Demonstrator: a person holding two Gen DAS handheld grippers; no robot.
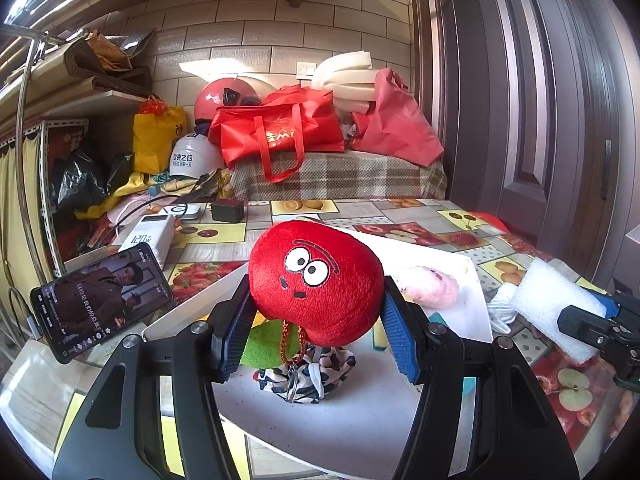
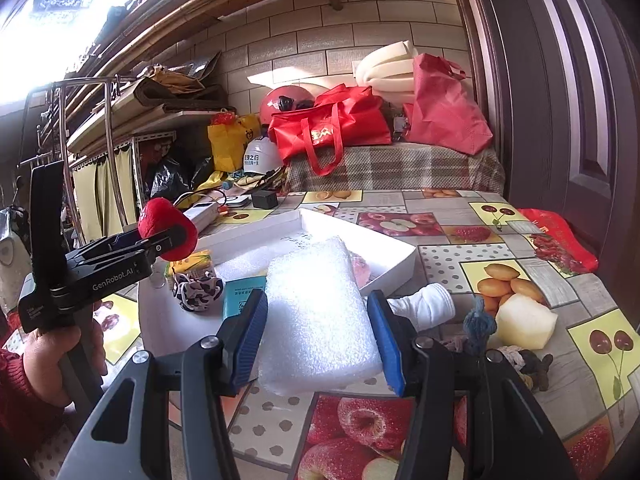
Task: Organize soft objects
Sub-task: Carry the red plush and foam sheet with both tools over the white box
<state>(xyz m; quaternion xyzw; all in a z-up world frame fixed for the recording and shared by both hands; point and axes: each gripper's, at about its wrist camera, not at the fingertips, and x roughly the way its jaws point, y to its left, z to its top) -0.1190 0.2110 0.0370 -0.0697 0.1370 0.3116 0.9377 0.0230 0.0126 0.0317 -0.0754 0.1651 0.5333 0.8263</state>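
Note:
My left gripper (image 1: 316,320) is shut on a red plush toy (image 1: 316,280) with cartoon eyes and holds it above the table; the toy also shows in the right wrist view (image 2: 168,228). My right gripper (image 2: 318,332) is shut on a white foam block (image 2: 316,316), which also shows in the left wrist view (image 1: 560,312). A white shallow box (image 2: 396,264) lies behind, with a pink plush (image 1: 432,286) inside. A black-and-white scrunchie (image 1: 308,376) lies below the red toy.
A phone (image 1: 100,300) leans at the left, a power bank (image 1: 154,236) behind it. A white sock (image 2: 428,304), a blue yarn tassel (image 2: 480,324) and a pale sponge (image 2: 524,320) lie at the right. A teal packet (image 2: 242,294) lies near the scrunchie. Red bags (image 1: 280,132) pile behind.

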